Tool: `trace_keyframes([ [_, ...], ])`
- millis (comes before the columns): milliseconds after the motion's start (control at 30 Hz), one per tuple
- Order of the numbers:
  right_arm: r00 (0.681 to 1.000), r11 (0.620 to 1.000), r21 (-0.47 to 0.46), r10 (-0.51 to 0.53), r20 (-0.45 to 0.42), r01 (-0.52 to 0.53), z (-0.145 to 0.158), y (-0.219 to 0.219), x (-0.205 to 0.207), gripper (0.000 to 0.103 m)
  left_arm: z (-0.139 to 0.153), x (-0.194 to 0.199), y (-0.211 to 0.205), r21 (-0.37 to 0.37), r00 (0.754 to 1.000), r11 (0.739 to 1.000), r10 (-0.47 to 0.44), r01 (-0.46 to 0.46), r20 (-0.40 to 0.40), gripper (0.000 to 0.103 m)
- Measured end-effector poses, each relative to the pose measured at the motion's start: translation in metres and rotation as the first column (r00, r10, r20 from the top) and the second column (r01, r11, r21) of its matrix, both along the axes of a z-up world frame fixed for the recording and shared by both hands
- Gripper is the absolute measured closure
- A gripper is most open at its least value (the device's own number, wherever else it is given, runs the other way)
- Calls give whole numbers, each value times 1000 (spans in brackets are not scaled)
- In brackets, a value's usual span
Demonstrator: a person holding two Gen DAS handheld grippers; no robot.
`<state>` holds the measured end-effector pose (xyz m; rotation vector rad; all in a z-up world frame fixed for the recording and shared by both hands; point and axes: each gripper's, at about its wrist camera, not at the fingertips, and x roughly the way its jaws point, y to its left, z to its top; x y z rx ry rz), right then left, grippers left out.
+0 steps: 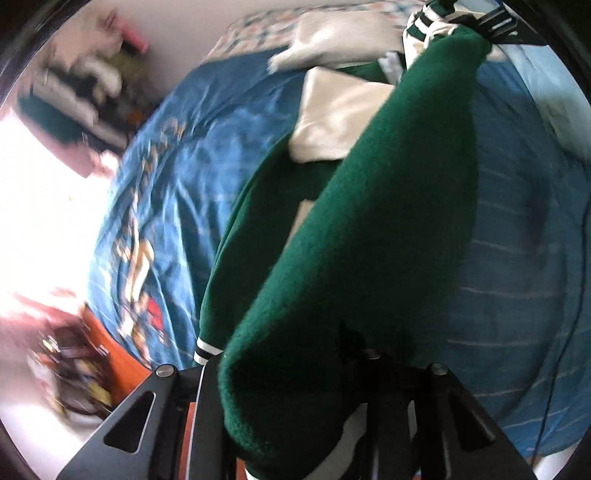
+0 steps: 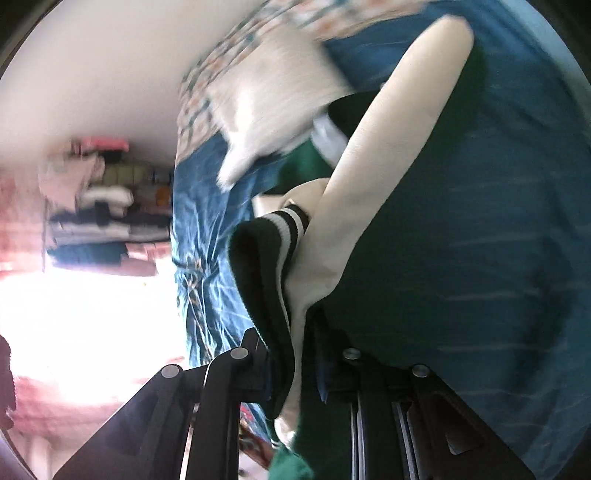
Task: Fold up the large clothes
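Observation:
A dark green jacket (image 1: 369, 221) with cream sleeves (image 1: 340, 118) hangs lifted over a blue bedsheet (image 1: 177, 177). My left gripper (image 1: 288, 365) is shut on a thick fold of its green cloth, which stretches taut up to my right gripper (image 1: 495, 26) at the top right. In the right wrist view, my right gripper (image 2: 291, 343) is shut on the jacket's dark ribbed band with white stripes (image 2: 291, 221) together with a cream sleeve (image 2: 388, 147). The sleeve runs up and away over the bedsheet (image 2: 480, 221). Cloth hides the fingertips of both grippers.
A white cloth (image 1: 332, 37) and a patterned quilt (image 1: 251, 29) lie at the far end of the bed. Shelves with stacked clothes (image 2: 103, 214) stand by the wall. Clutter (image 1: 70, 373) lies beside the orange bed edge (image 1: 114, 354). A thin blue cable (image 1: 569, 295) crosses the right side.

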<state>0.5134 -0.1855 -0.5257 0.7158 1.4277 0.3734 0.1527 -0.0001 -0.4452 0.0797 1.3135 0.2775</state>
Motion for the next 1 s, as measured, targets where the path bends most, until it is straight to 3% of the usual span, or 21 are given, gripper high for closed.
trace_keyframes([
  [67,998,996,-61,65,-6,-65,-6,56,20,85,-14,-1,39,-136,998,989,49,-53,-33,75],
  [133,990,983,-119,138,-36,-142,-27,103,35,85,-29,-4,75,-258,991,957,118,-131,-63,72],
  [200,975,964,-155,202,-95,-215,-59,155,47,81,-44,-9,110,-389,977,896,191,-215,-100,67],
  [267,958,943,-184,256,-132,-278,-88,185,51,71,-56,-20,149,-467,952,830,287,-305,-112,40],
  [300,949,933,-191,278,-151,-304,-102,200,54,70,-60,-26,166,-499,938,798,329,-339,-110,34],
  [333,942,936,-156,290,-171,-317,-116,211,54,67,-62,-33,183,-526,924,768,366,-365,-109,27],
  [367,940,947,-107,280,-194,-304,-126,217,54,60,-61,-41,199,-545,909,742,405,-392,-103,27],
  [433,949,960,-79,251,-190,-269,-127,213,47,47,-55,-53,222,-514,886,743,456,-429,-81,27],
  [533,957,969,-33,238,-165,-247,-113,198,31,45,-48,-70,235,-458,872,759,482,-462,-82,27],
  [633,962,970,-73,219,-162,-233,-98,169,14,41,-57,-80,221,-533,864,700,486,-476,-133,28],
  [700,963,966,-117,209,-171,-231,-92,141,-5,40,-72,-77,205,-549,865,680,464,-486,-191,28],
  [733,962,960,-155,206,-178,-234,-90,120,-18,40,-81,-72,194,-553,871,681,443,-481,-212,28],
  [833,958,940,-236,199,-207,-246,-92,71,-51,40,-108,-56,166,-500,886,732,391,-463,-247,31],
  [900,953,945,-231,172,-251,-231,-102,40,-73,40,-119,-45,155,-459,895,769,369,-445,-250,48],
  [933,951,949,-225,159,-266,-222,-107,29,-80,40,-117,-41,151,-470,903,771,363,-429,-229,73],
  [1000,949,954,-230,120,-291,-191,-118,5,-95,40,-105,-38,148,-448,906,787,368,-423,-208,88],
])
